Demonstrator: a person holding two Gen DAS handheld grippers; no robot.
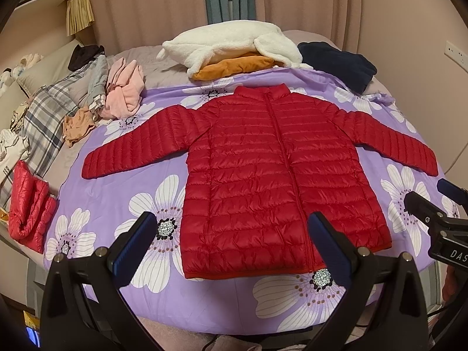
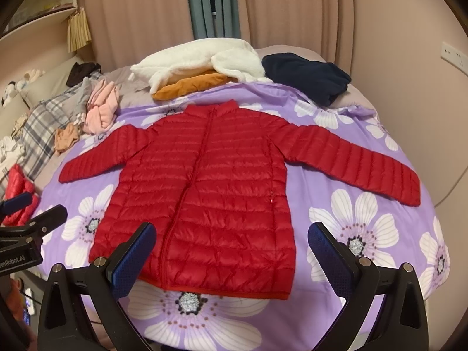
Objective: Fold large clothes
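The bed (image 1: 163,298), under a purple flowered sheet, carries a red puffer jacket (image 1: 263,175) spread flat, front up, sleeves out. Its hem lies just ahead of both pairs of fingers. Left gripper (image 1: 234,245) and right gripper (image 2: 231,251) seemingly hover above it, fingers apart, empty.

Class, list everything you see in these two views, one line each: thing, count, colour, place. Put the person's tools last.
Puffer jacket: one, red, spread flat, zipped, mid-sheet.
Sheet: one, purple with white flowers, under the jacket.
Folded puffer garment: one, red, left edge.
Fleece garment: one, white, far side, atop an orange one.
Dark garment: one, navy, far right.
Loose clothes pile: pink, grey, tan, far left.
Curtains: pink, behind.
Left tool: one, black with blue pads, open.
Right tool: same, open.
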